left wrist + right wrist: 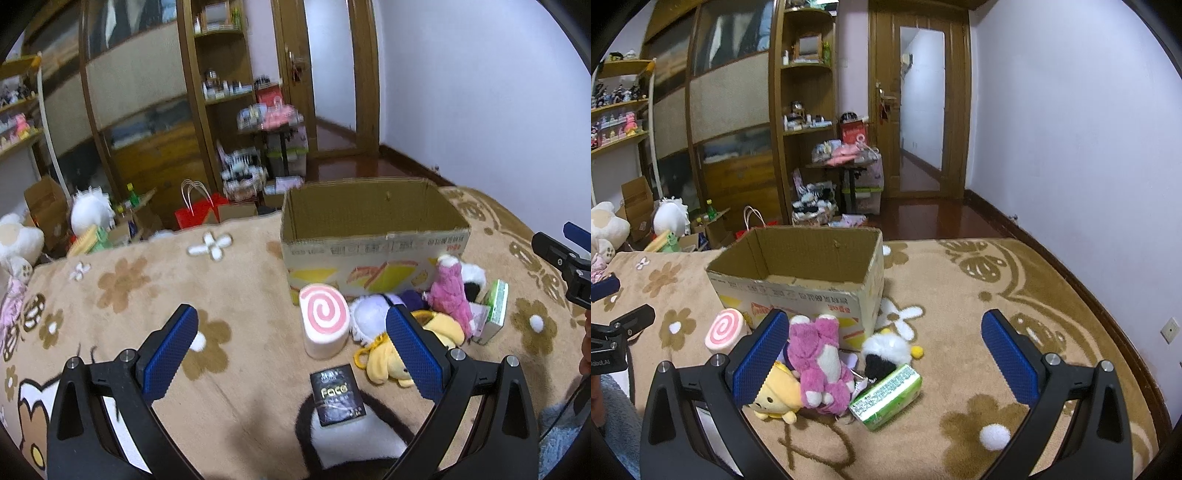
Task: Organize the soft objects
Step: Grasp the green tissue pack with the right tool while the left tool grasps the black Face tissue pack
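An open cardboard box (373, 236) (798, 273) stands empty on the beige flower blanket. In front of it lie a pink swirl-roll cushion (325, 321) (724, 329), a pink plush (448, 295) (822, 363), a yellow plush (391, 358) (777, 393), a white-and-black plush (369, 317) (884, 352), a green carton (495, 308) (886, 395) and a black "Face" box (338, 393). My left gripper (291, 350) is open and empty, above the blanket near the roll. My right gripper (884, 354) is open and empty, over the pile.
The blanket (997, 295) ends at a wall on the right. Beyond its far edge are shelves, a red bag (199, 214), boxes and plush toys on the floor. The right gripper shows at the left wrist view's right edge (565, 258).
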A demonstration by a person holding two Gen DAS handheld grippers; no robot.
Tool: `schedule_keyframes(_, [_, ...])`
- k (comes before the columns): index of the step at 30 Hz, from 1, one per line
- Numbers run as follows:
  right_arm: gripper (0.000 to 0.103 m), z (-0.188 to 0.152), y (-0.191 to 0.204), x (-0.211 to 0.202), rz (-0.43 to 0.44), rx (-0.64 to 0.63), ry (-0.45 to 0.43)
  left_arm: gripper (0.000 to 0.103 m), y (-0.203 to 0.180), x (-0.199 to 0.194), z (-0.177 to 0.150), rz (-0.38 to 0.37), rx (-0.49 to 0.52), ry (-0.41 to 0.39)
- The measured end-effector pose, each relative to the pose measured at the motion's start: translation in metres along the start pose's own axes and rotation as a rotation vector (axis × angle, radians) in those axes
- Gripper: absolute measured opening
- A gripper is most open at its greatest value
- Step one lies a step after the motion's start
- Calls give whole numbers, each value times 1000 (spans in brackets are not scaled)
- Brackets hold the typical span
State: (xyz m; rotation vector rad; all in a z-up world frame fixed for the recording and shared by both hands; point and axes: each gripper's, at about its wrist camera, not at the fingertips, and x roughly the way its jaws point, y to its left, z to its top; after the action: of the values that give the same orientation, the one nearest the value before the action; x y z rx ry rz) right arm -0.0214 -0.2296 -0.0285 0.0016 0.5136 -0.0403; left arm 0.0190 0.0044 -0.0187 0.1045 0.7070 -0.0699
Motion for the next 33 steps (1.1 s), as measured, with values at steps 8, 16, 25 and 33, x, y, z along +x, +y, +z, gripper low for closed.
schedule_keyframes(8, [103,-9,-9,40,-22,33,135,101,-2,42,-3,-66,-47,176])
schedule_keyframes(16, [103,-18,-15,78,-17,75,251,101,-5,81,-10,-100,-66,321])
schedule_keyframes(25, [103,-27,-24,99,-5,118,332,101,-6,120,-25,-123,-76,459])
schedule_keyframes(33, [88,-32,-39,111,16,198,386,101,-5,142,-33,-126,-79,531])
